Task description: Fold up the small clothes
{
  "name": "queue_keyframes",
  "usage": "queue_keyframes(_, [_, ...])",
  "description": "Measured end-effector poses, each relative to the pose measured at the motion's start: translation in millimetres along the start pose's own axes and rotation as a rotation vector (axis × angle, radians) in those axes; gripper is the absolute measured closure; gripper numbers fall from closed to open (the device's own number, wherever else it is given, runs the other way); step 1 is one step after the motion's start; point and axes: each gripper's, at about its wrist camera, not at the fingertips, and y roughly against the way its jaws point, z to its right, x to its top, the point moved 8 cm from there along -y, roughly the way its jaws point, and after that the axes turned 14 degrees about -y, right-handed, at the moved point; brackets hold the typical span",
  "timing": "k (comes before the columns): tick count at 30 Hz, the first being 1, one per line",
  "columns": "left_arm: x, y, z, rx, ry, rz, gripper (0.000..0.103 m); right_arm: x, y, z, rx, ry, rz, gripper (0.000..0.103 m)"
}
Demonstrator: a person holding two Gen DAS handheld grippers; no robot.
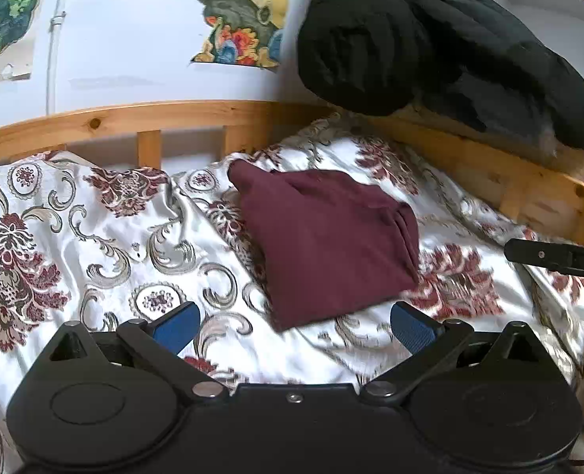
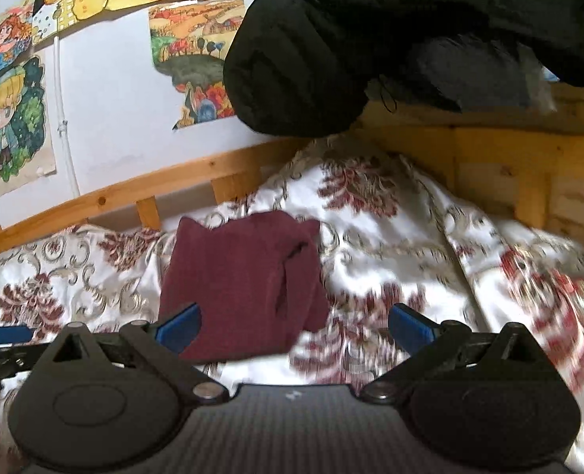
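A folded maroon garment (image 1: 323,245) lies on the patterned bedspread (image 1: 74,245), a compact bundle with a layered edge on its right. My left gripper (image 1: 293,330) is open just in front of it, its blue pads apart with nothing between them. In the right wrist view the same maroon garment (image 2: 244,280) sits ahead and to the left. My right gripper (image 2: 293,330) is open and empty; its left fingertip overlaps the garment's near corner in the picture. Part of the right gripper (image 1: 556,256) shows at the left view's right edge, and the left gripper (image 2: 3,335) at the right view's left edge.
A wooden bed frame (image 1: 165,118) runs along the back and right side. A bulky black jacket (image 1: 410,39) hangs over the frame's corner above the bed. Drawings (image 2: 15,126) are stuck on the white wall. The right part of the right wrist view is motion-blurred.
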Motion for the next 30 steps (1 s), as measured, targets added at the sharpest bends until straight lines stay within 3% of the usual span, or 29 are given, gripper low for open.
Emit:
queue_keyframes(5, [-17,3,5,-0.02,-0.021,-0.009,0.001,-14,6,-7,-0.019,0.04,-0.012,0.0])
queue_keyframes(20, [-45,-5,-23,0.027,0.19,-0.116,0.001,-35,-11,-18,-0.009,0.087,-0.089,0.0])
queue_keyframes(30, [-45,-5,-18,0.021,0.154,-0.12,0.001,-33,-12,-15,-0.007,0.07,-0.094,0.0])
